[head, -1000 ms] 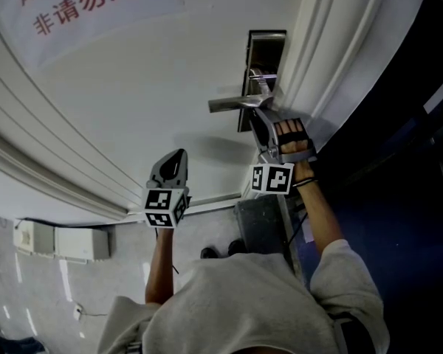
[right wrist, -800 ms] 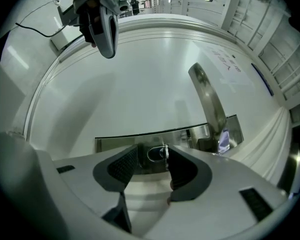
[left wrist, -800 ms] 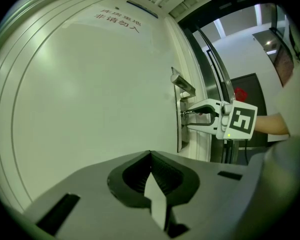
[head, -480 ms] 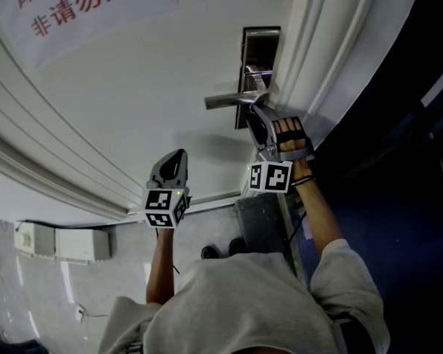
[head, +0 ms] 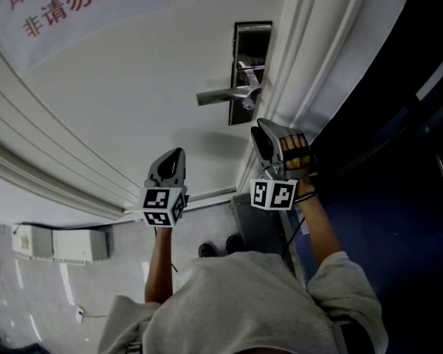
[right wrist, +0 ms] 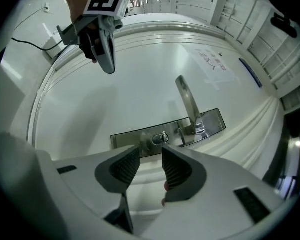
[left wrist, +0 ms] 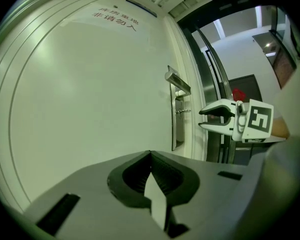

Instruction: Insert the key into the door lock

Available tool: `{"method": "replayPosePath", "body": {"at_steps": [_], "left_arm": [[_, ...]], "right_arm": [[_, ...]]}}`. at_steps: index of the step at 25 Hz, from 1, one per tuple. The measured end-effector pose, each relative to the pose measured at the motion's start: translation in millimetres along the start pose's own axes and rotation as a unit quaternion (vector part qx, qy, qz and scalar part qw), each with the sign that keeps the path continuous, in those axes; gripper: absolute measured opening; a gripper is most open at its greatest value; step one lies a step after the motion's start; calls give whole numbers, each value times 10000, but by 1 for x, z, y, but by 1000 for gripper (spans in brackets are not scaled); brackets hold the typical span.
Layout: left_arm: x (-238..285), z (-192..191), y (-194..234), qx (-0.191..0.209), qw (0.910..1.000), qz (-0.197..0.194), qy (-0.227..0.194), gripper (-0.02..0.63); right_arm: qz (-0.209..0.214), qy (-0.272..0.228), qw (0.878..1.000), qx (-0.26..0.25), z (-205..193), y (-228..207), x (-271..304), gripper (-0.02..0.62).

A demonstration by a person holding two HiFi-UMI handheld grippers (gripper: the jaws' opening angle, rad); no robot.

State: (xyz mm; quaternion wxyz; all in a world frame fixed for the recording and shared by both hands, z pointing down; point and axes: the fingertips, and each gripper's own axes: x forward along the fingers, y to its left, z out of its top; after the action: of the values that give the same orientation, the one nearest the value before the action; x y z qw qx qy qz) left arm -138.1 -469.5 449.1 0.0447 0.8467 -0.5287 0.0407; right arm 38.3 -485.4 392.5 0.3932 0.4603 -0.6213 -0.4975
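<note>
Key (right wrist: 164, 136) sits in the lock (right wrist: 132, 138), just beyond the right gripper's (right wrist: 150, 150) spread, empty fingers (right wrist: 178, 171), which have just been closing. Left gripper's (left wrist: 150, 154) fingers (left wrist: 134, 177) press together.

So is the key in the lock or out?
In: the key juts out of the lock plate, beside the door handle.

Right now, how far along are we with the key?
Done: the key looks seated in the lock plate, beside the handle. In hand: nothing. The right gripper stands off the key, jaws open and just eased closer, nothing between them. The left gripper is shut and empty, away from the lock plate. Left: nothing of the insertion, as far as I can see.
</note>
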Motion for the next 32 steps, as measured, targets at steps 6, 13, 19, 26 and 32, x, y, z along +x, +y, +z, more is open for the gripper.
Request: {"method": "replayPosePath", "body": {"at_steps": [6,13,19,26,32], "left_arm": [[2,-4,-9,-36,10000,-51,8,17],[-2,-2,-10,-50,10000,-28,-18,17],[-6,0,-5,-25,10000,40,-39,17],[-10,6,-1,29,9999,83,-87,17],[-14,6,0,2,9999,121,-81,17]], "right_arm": [[-122,-23,9999,110,-4,10,-15,33],[32,-35,9988,484,-4,15,-18,25],[350,-188,9716,2333,3,13,-20,23],[455,-373,8893,4536,-1,9,-23,23],[457,-301,8365,5453,-14,12,-25,23]]}}
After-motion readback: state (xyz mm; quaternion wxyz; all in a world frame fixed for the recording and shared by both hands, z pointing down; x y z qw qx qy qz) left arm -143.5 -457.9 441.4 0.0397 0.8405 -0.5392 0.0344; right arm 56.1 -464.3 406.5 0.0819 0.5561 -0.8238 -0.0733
